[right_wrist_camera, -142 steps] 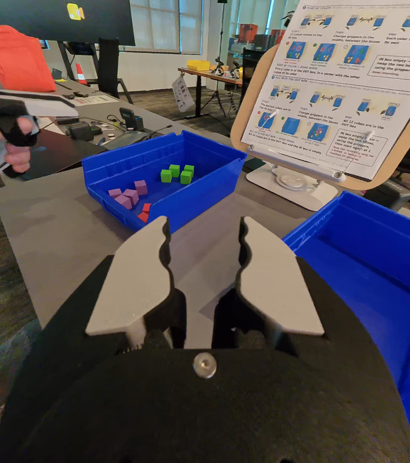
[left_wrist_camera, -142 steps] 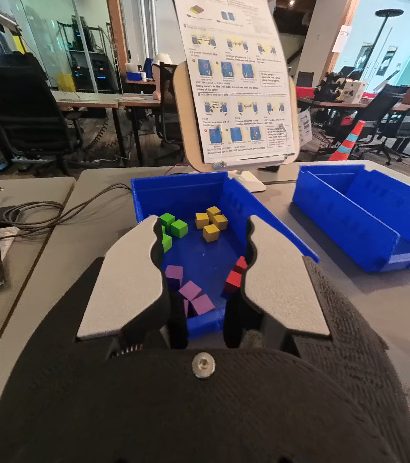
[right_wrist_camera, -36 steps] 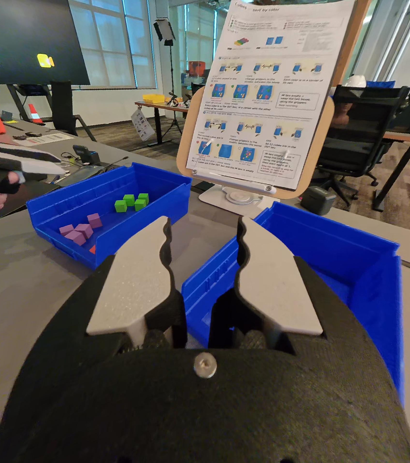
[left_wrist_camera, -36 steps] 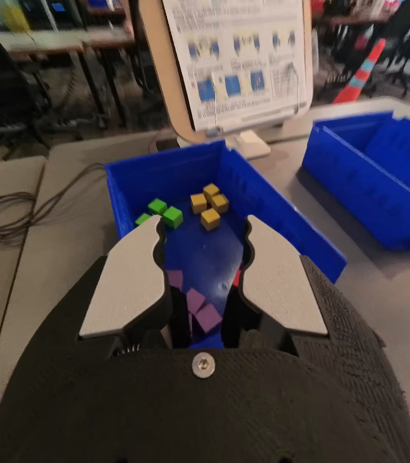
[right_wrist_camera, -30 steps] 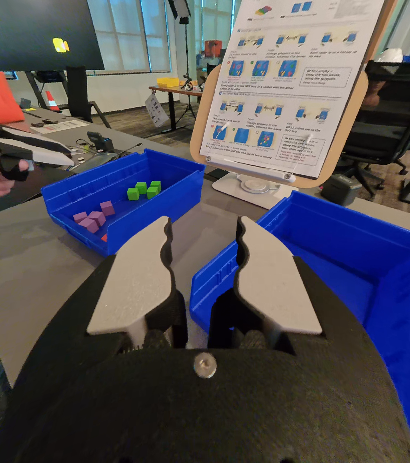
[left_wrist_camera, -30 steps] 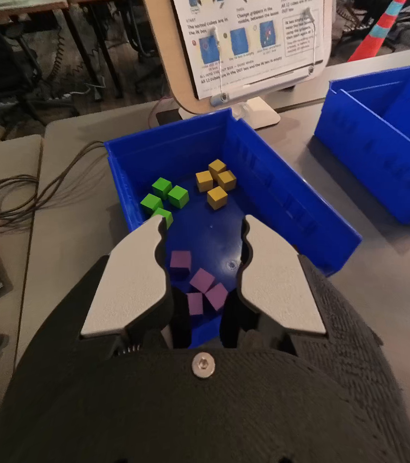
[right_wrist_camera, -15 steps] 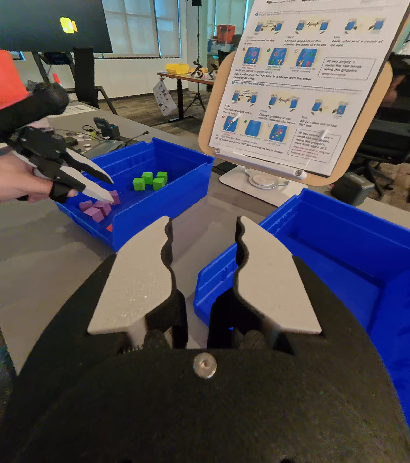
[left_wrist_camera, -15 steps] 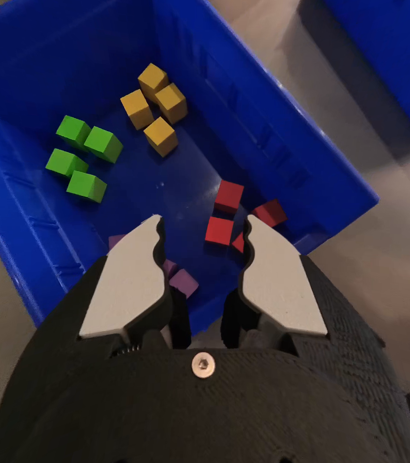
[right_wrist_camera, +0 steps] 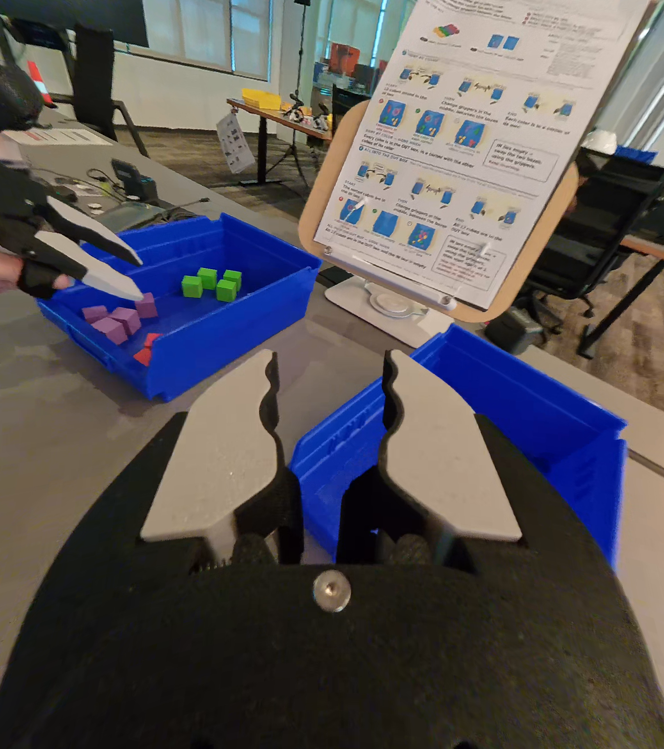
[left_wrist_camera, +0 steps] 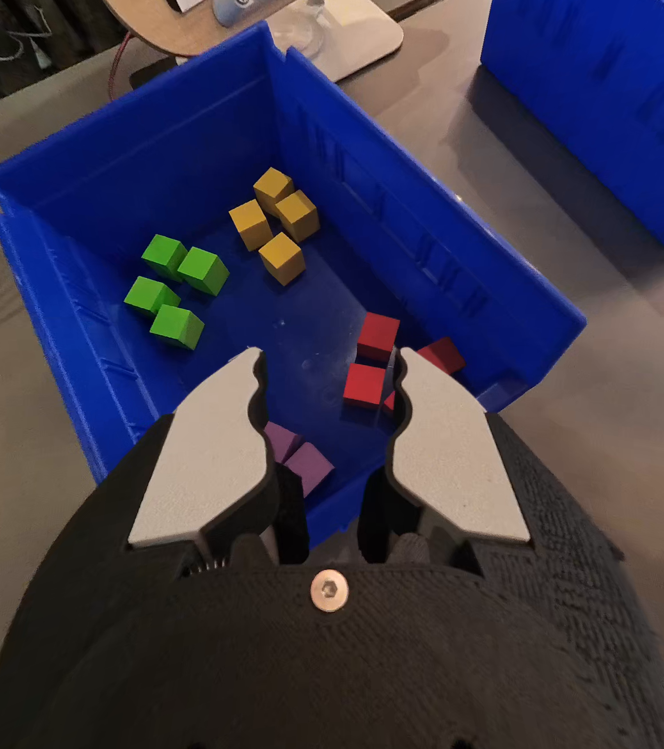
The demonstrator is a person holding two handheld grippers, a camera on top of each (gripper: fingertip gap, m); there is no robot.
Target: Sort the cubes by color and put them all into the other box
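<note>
Left gripper [left_wrist_camera: 328, 358] wide apart, empty, above the blue plastic bin [left_wrist_camera: 79, 292] of small coloured cubes.
Nearest: red wooden cubes [left_wrist_camera: 364, 384] at 3 o'clock; right gripper [right_wrist_camera: 328, 358] also wide, empty.

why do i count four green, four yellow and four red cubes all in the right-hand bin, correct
Not quite: the cubes lie in the left-hand bin, under the open left claw. The right-hand bin looks empty in the right wrist view. The left wrist view shows green, yellow, red.
</note>
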